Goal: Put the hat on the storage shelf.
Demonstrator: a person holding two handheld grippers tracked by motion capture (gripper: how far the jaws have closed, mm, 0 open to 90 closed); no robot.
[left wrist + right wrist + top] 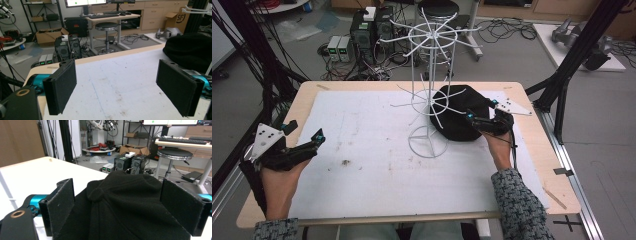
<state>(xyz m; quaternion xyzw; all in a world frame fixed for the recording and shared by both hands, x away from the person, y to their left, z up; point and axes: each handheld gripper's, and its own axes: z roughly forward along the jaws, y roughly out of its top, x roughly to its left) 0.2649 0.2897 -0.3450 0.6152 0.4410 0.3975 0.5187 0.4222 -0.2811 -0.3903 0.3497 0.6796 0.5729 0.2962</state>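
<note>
Lying on the far right part of the table, the black cap (462,112) is a soft, fuzzy fabric thing with a small button at its crown and seams running down from it, clear in the right gripper view (125,202). It sits just behind and to the right of the white wire rack (430,80), whose ring base rests on the table and whose thin arms fan out from two hoops on a centre pole; some of those arms cross in front of the cap in the high view.

The right gripper (475,120) is at the cap's right edge, pointing left toward it, the hand (499,142) behind it with the forearm in a patterned sleeve. Its jaws stand wide apart with the cap's dome rising between them (117,202); the pads do not press the fabric.

The left gripper (314,139) rests well apart, over the left edge of the table, angled to the right, held by the left hand (279,175). Its jaws too are spread wide, with nothing but bare table between them (116,85).

A white sheet (362,150), smudged with brown specks, covers most of the pale wooden table (307,97). Beyond it stand computer towers (372,27) on the grey floor, a round black stool (438,7), loose cables, and black frame struts at either side.
</note>
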